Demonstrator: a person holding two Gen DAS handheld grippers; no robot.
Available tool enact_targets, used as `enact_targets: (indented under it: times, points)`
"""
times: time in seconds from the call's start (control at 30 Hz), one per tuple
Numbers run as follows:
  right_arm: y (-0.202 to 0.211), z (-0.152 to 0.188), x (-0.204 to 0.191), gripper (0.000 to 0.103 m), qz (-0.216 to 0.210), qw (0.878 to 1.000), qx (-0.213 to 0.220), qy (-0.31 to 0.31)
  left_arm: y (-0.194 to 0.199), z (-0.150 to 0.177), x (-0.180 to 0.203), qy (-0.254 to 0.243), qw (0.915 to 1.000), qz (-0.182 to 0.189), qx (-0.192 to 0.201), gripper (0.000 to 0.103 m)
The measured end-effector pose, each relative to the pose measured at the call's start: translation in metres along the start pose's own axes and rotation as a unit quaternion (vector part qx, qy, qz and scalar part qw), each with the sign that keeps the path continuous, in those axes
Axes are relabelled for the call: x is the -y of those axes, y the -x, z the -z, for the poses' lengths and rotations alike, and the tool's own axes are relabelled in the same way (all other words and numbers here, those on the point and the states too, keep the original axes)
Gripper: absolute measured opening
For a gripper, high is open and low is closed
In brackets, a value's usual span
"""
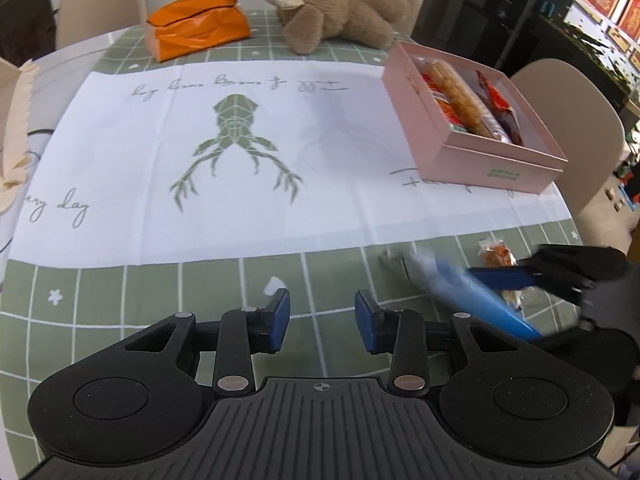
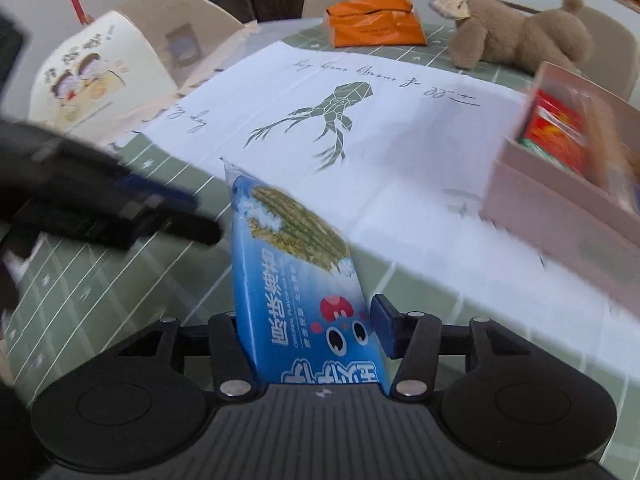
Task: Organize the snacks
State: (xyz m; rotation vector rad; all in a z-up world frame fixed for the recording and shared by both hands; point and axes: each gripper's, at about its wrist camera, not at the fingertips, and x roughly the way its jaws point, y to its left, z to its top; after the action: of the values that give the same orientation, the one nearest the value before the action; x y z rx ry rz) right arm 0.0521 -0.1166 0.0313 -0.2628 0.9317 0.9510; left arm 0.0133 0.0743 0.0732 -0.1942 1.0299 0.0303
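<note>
The right tool [image 2: 308, 332] grips a blue snack packet [image 2: 296, 272] between its two fingers, lifted clear of the tabletop [image 1: 160, 280] above its near right part. The packet stands on edge, tilted, with its far end pointing toward the middle of the tabletop. Its label shows green-flecked rolls, a cartoon face with a red cap, large Chinese writing too skewed to read, and a small line beginning "ORIGINAL FLAVOR".

The left tool [image 1: 322, 320] is open with nothing between its fingers, held over the near edge of the tabletop, which is covered by a green cloth with a white grid. Near the right edge of the tabletop, a small orange snack pack [image 1: 496, 256] lies on the cloth just beside the right tool.

A white cloth [image 1: 240, 152] printed with a green geometric deer head spreads across the middle, and most of it is bare. Script runs along its far edge but cannot be read; "day" is legible at its near left corner.

A pink box [image 1: 492, 160] sits open near the right edge of the tabletop, resting on the white cloth. It holds a long golden snack bar and red packets. A small green label on its near side is too small to read.

Along the far edge lie an orange bag [image 1: 196, 24] and a brown plush toy [image 1: 344, 12]. Beige chairs [image 1: 568, 120] ring the tabletop.
</note>
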Motion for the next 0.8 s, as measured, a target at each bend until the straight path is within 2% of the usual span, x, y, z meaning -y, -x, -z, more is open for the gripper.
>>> enact_targets:
  times: [0.07,0.2,0.33,0.4,0.5,0.63,0.8]
  points:
    - [0.018,0.015,0.001,0.074,0.016,1.000,0.025,-0.006,-0.002,0.000,0.005,-0.004,1.0000,0.004,-0.002,0.040]
    - [0.048,0.037,0.018,0.075,0.065,0.993,0.079,-0.064,-0.006,0.001,0.017,-0.009,0.9996,0.023,-0.014,0.040]
    - [0.058,0.054,0.043,0.076,0.135,0.978,0.096,-0.129,-0.007,0.005,0.022,0.007,0.9970,0.069,-0.034,0.040]
    - [0.061,0.062,0.056,0.076,0.141,0.971,0.098,-0.165,-0.005,0.007,0.020,0.019,0.9958,0.081,-0.038,0.040]
    - [0.067,0.071,0.064,0.076,0.138,0.963,0.111,-0.201,-0.002,0.009,0.018,0.022,0.9962,0.076,-0.035,0.040]
    - [0.066,0.074,0.058,0.076,0.153,0.962,0.117,-0.194,0.001,0.008,0.022,0.014,0.9975,0.063,-0.030,0.040]
    - [0.071,0.060,0.040,0.076,0.173,0.964,0.149,-0.133,0.003,0.009,0.031,-0.016,0.9990,0.035,-0.024,0.040]
